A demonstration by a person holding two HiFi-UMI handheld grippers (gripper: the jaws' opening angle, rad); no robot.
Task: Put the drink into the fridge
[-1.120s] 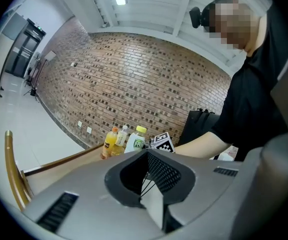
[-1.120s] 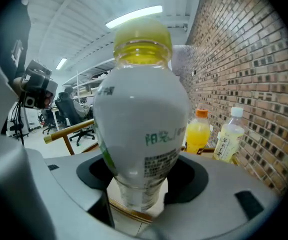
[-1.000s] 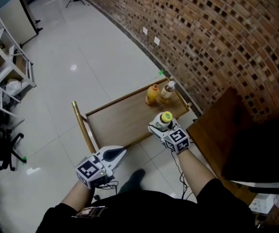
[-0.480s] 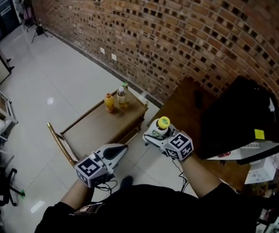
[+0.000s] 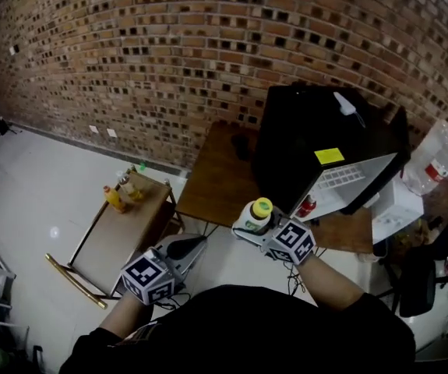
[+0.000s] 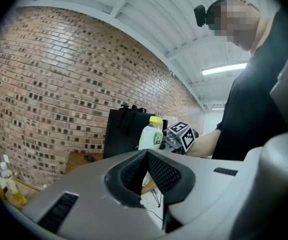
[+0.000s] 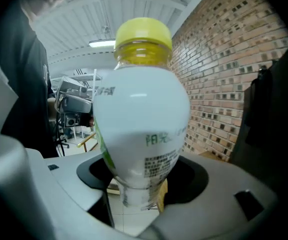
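Observation:
The drink is a white-labelled bottle with a yellow cap (image 5: 256, 213). It stands upright in my right gripper (image 5: 248, 227), whose jaws are shut on its lower body. In the right gripper view the bottle (image 7: 141, 119) fills the middle between the pads of the right gripper (image 7: 138, 186). My left gripper (image 5: 195, 245) is lower left of it, shut and empty. In the left gripper view the left gripper (image 6: 146, 156) has its pads meeting, and the bottle (image 6: 150, 134) shows beyond them. The black fridge (image 5: 298, 142) stands on a wooden table (image 5: 212, 185), a white-lined door (image 5: 347, 181) apparently open.
A low wooden trolley (image 5: 118, 244) with two other bottles (image 5: 122, 195) stands on the tiled floor to the left. A brick wall runs behind. A big clear water bottle (image 5: 434, 158) and a red can (image 5: 308, 206) are at the right of the fridge.
The view has swung from the trolley to the table with the fridge. Both grippers have risen and travelled along, the right one still holding the bottle. The trolley now lies off to the left.

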